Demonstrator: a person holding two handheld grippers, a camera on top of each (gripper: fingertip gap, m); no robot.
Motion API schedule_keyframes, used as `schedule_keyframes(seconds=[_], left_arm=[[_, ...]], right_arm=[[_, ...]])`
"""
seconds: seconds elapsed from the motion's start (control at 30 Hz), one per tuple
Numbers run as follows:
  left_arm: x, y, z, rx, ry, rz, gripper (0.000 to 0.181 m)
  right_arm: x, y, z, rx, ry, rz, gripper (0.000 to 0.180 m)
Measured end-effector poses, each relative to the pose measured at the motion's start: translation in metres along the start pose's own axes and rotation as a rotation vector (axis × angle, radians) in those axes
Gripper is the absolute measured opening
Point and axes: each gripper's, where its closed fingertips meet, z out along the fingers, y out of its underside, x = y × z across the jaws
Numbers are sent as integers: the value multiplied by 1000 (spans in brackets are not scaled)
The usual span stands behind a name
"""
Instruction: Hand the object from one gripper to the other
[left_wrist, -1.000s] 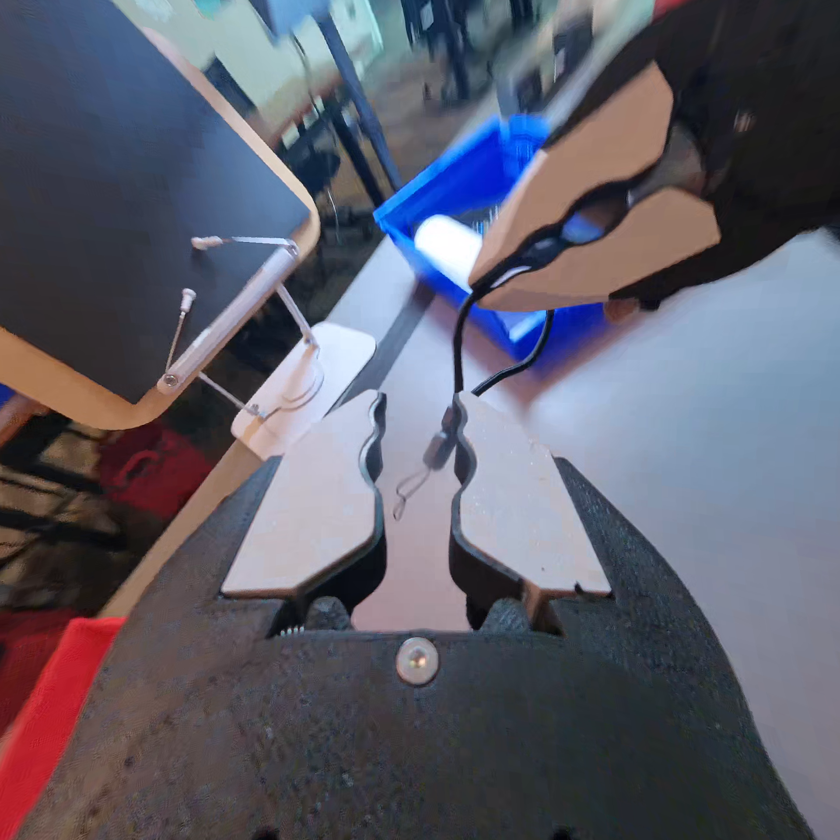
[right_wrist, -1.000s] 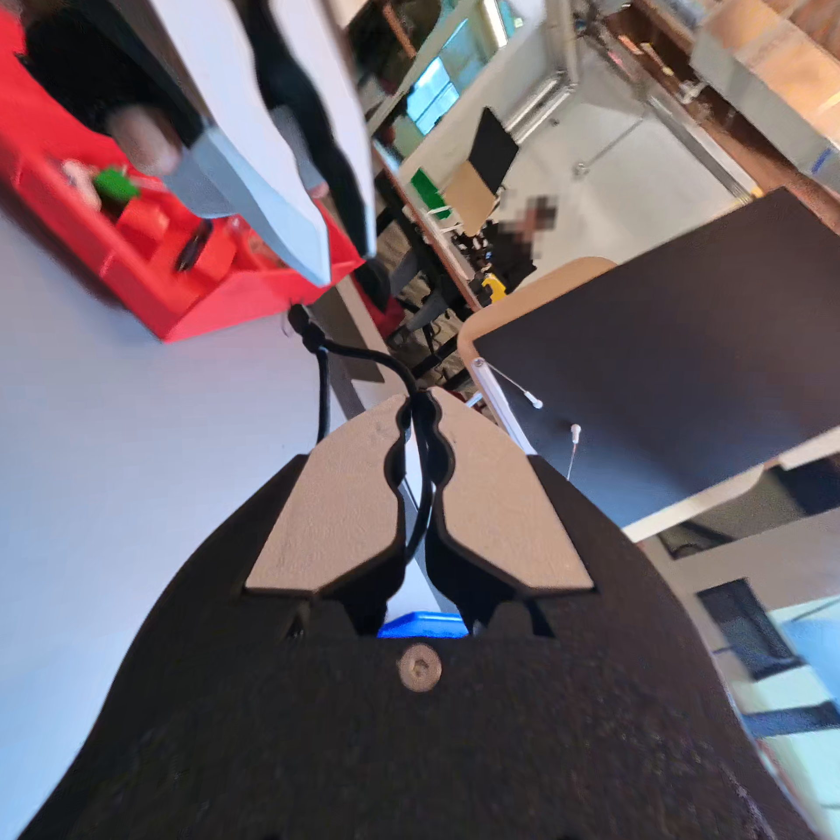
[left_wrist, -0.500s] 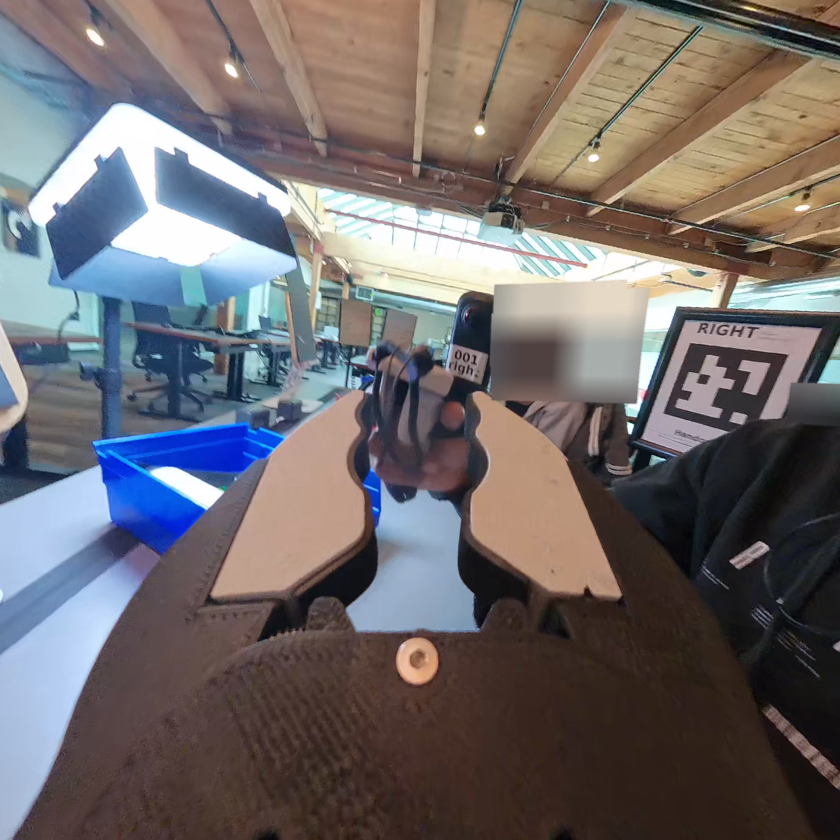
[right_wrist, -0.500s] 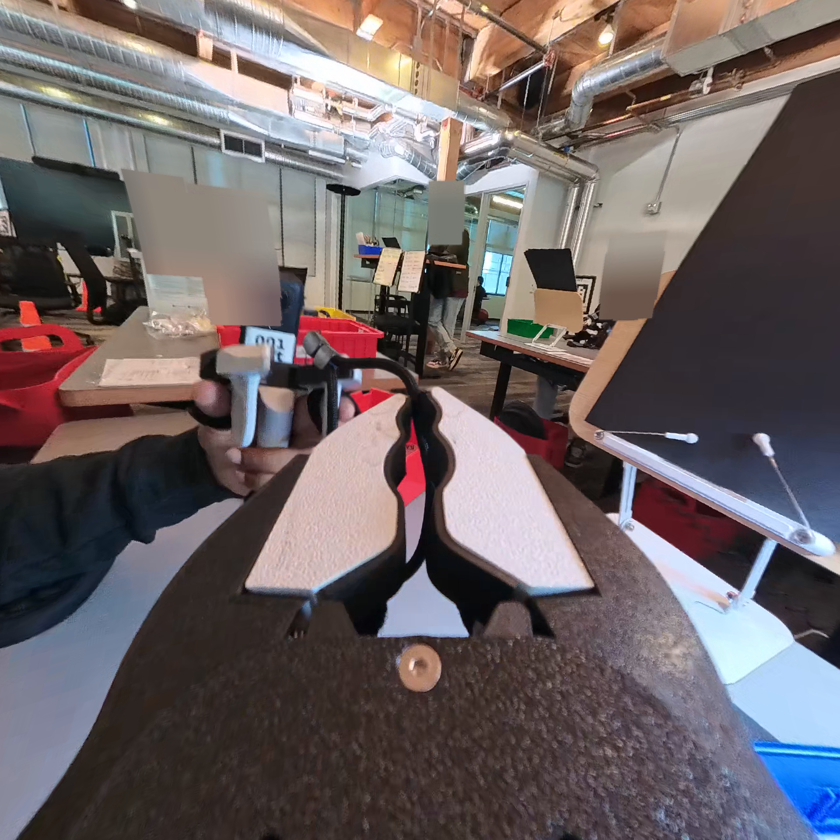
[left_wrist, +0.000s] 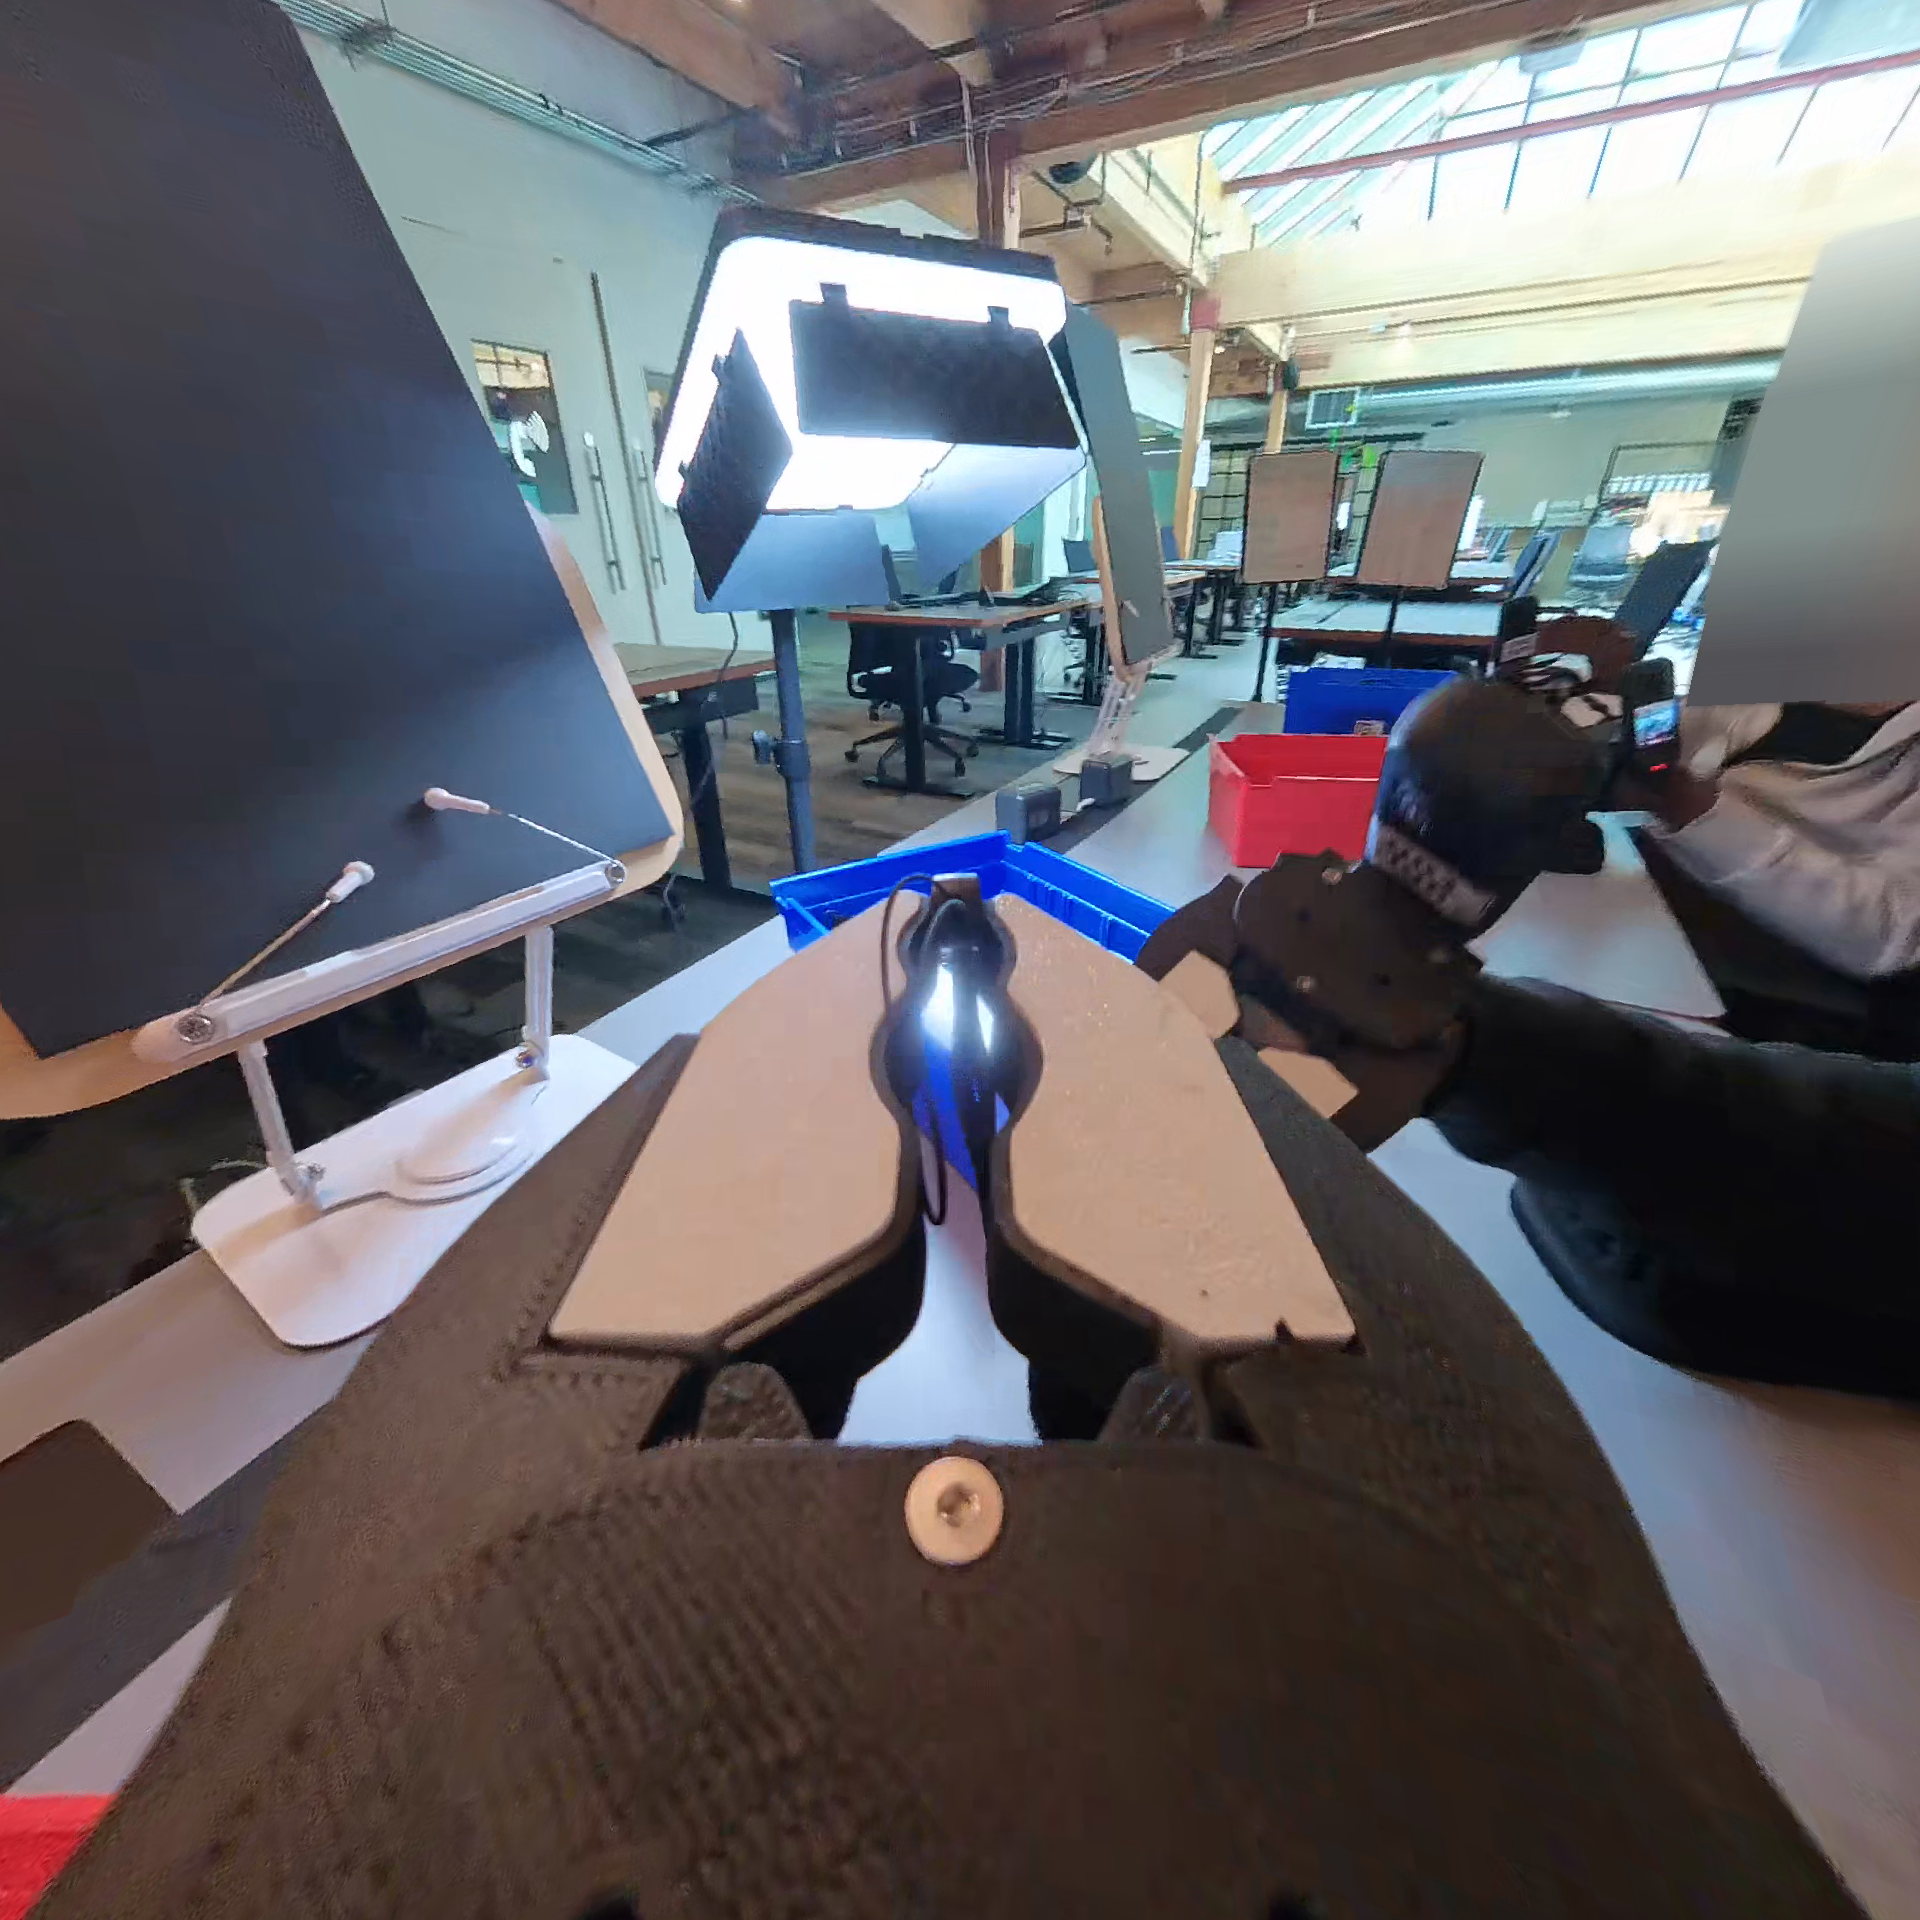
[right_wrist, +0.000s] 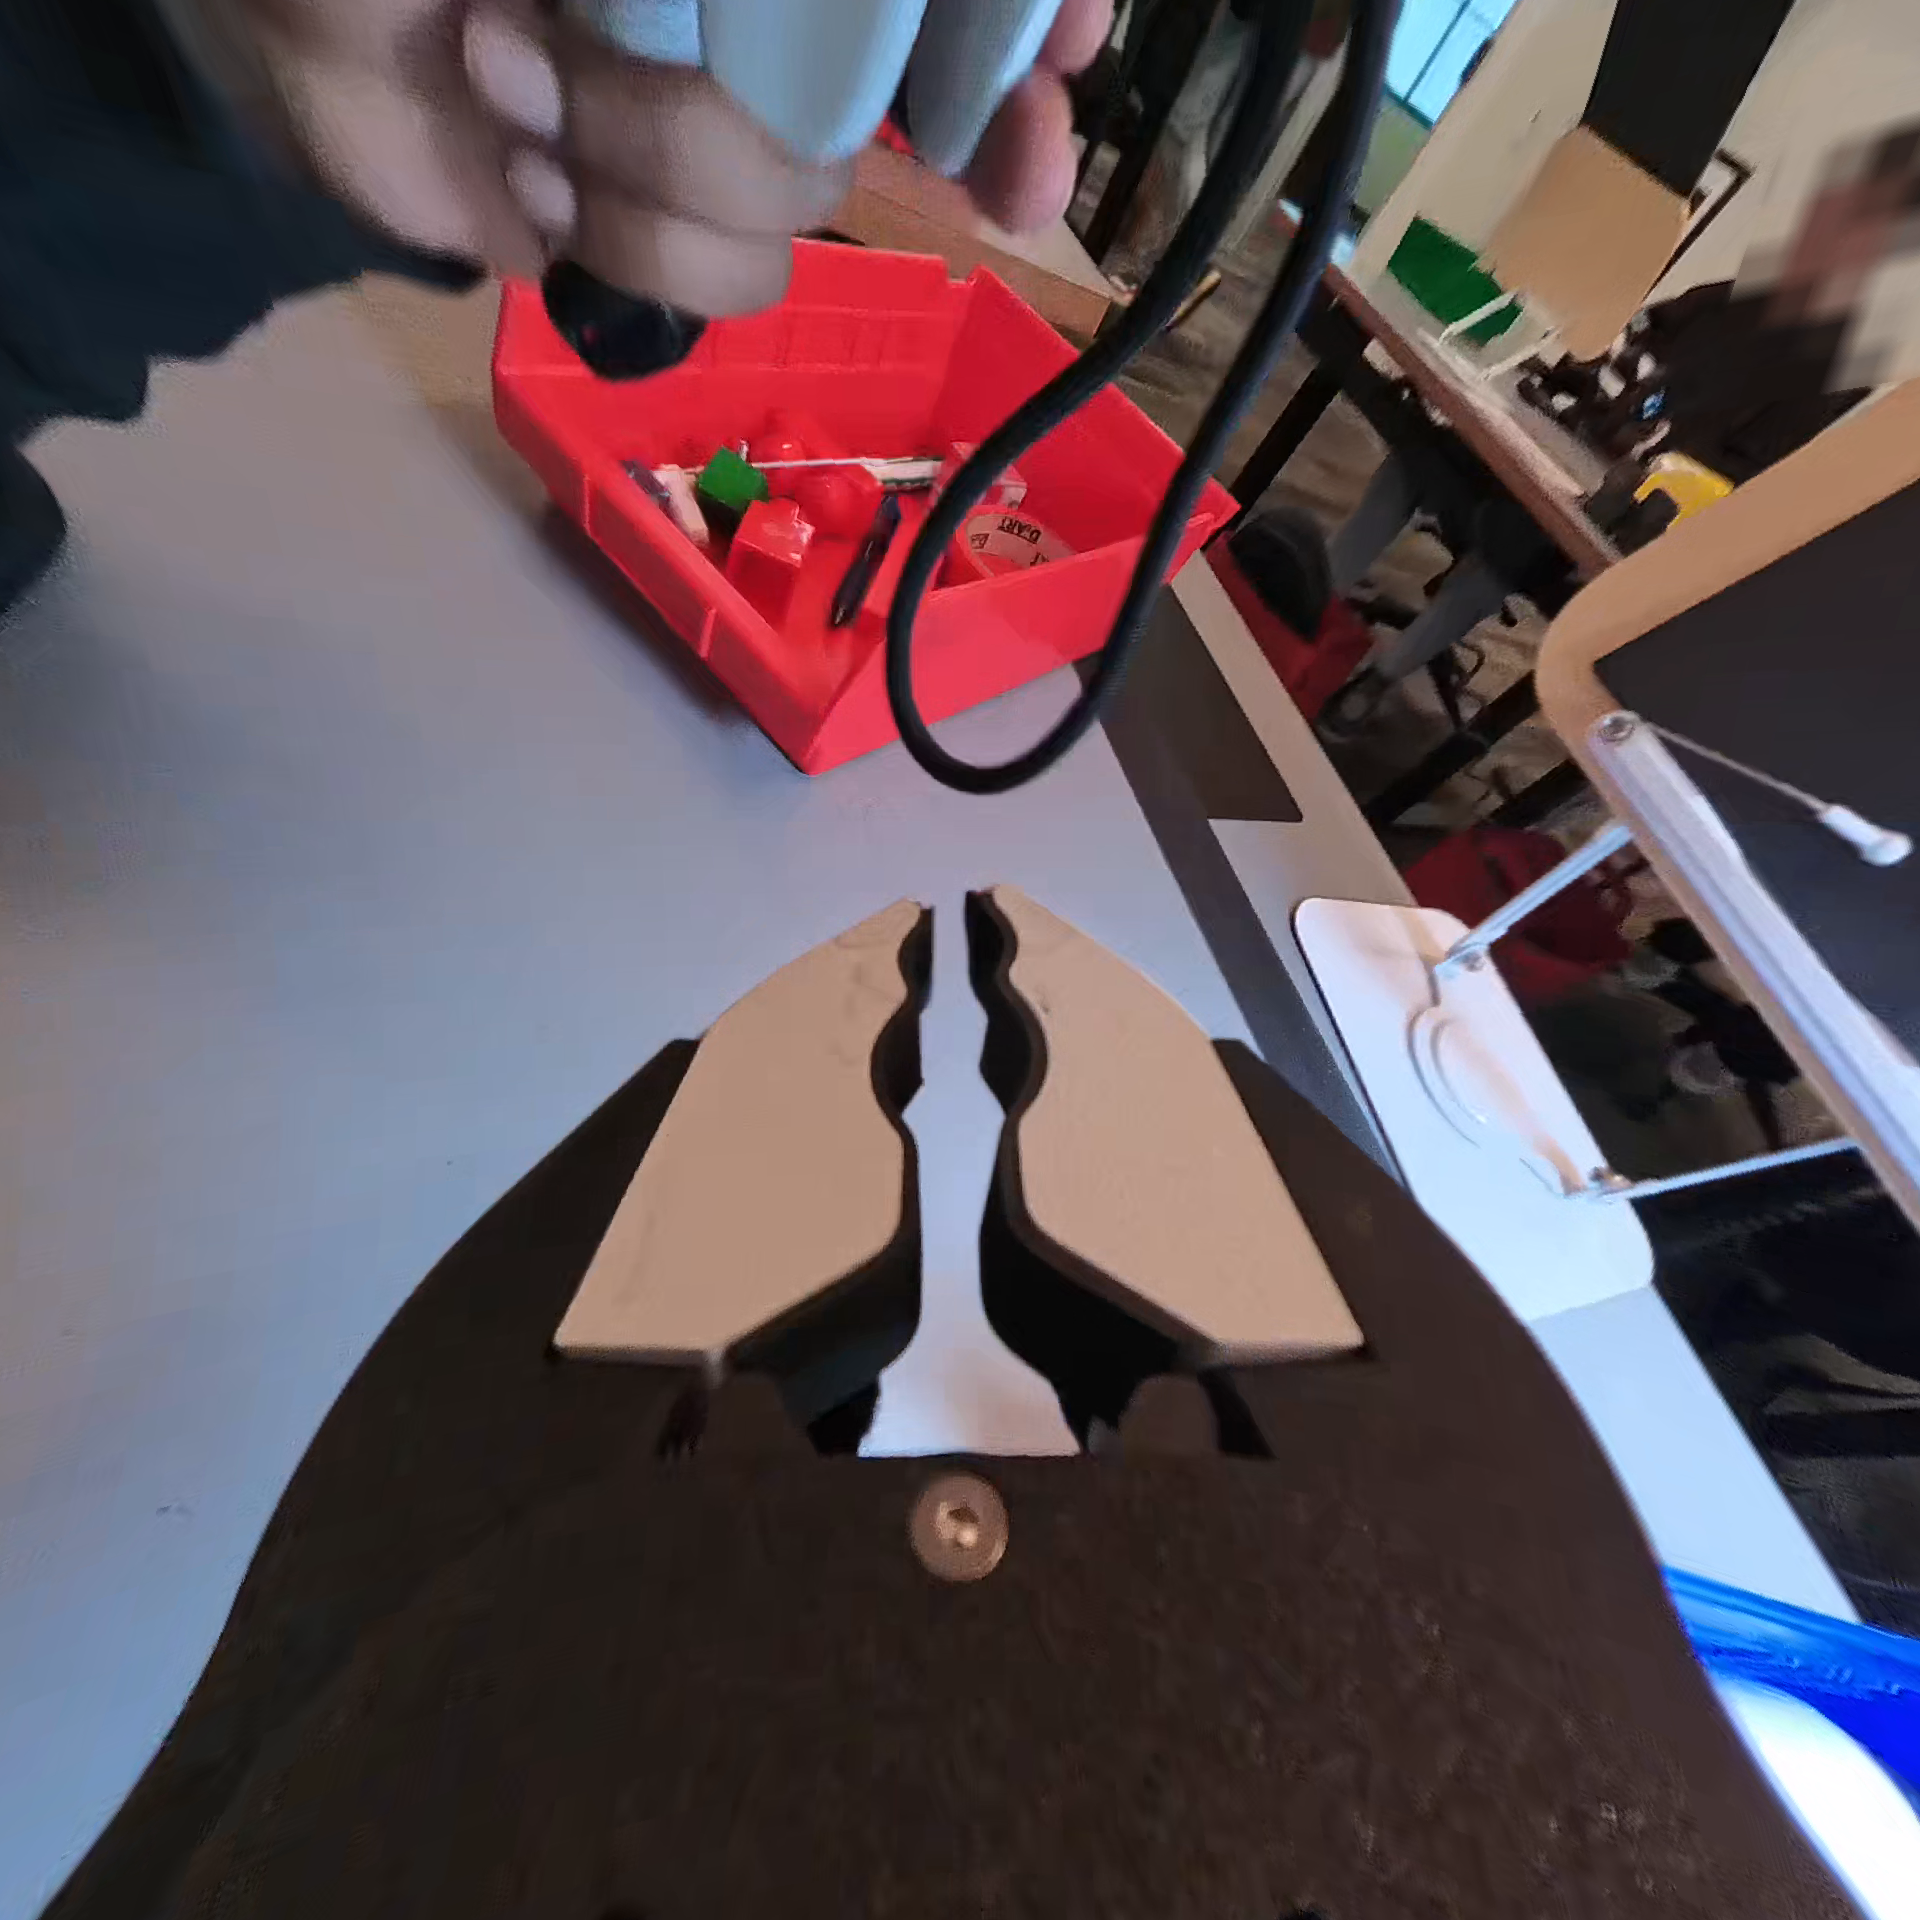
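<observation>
In the left wrist view my left gripper (left_wrist: 951, 920) is shut on a thin black cord (left_wrist: 954, 894), pinched at the fingertips, with a strand running down between the fingers. My right gripper (left_wrist: 1247, 1029) shows to its right, apart from the cord. In the right wrist view my right gripper (right_wrist: 948, 904) has its fingers slightly apart over the grey table (right_wrist: 312, 831), with nothing between them. The black cord (right_wrist: 977, 779) hangs in a loop above and ahead of it. A hand (right_wrist: 665, 177) at the top holds the left gripper's handle; the left fingertips are out of that view.
A red bin (right_wrist: 1018, 623) with small items stands behind the loop. A blue bin (left_wrist: 1081, 894) stands just beyond my left fingertips. A black board on a white stand (left_wrist: 364, 1226) sits at the table's edge. A lit lamp (left_wrist: 873, 384) stands behind. My hands' fingertips stand some 12 cm from each other.
My right gripper was shut on the cord and my left was open at its end. Now my left has shut on the cord, and my right has let go and drawn away lower.
</observation>
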Motion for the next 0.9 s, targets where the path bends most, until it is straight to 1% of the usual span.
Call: schedule_keyframes(seconds=[0.03,0.1,0.17,0.23,0.33,0.4,0.43,0.5,0.57,0.67,0.7,0.73,0.77,0.8,0.83,0.9], left_arm=[[0,0,-3,-25,10,4,7],[0,8,-7,-115,27,34,7],[-6,13,-10,-176,-31,91,7],[-5,21,-6,-228,-51,138,7],[17,28,6,-237,17,226,7],[35,34,13,-244,62,370,7],[46,38,15,-248,91,463,7],[63,44,17,-252,140,596,7],[73,47,17,-254,168,664,7],[74,47,18,-228,155,740,7],[74,47,18,-215,155,748,8],[75,49,18,-214,168,742,13],[78,53,17,-231,198,723,18],[81,59,15,-261,246,691,20],[85,63,11,-286,297,646,24],[87,63,1,-303,395,501,29]], right_arm=[[-1,1,1,10,-13,-7,10],[-3,-5,-5,49,-64,44,20],[10,-20,-18,132,-25,81,24],[19,-36,-29,198,24,101,28],[13,-50,-30,225,22,123,39],[8,-51,-25,219,2,161,43],[5,-51,-23,223,-23,171,42],[0,-50,-24,236,-66,166,30],[-6,-52,-29,264,-99,116,6],[3,-53,-34,252,-35,58,4],[8,-55,-38,263,-8,63,4],[15,-56,-41,274,26,77,4],[24,-57,-44,286,65,96,4],[32,-58,-48,306,105,104,4],[40,-59,-53,326,151,100,4],[53,-60,-64,341,252,29,4]])
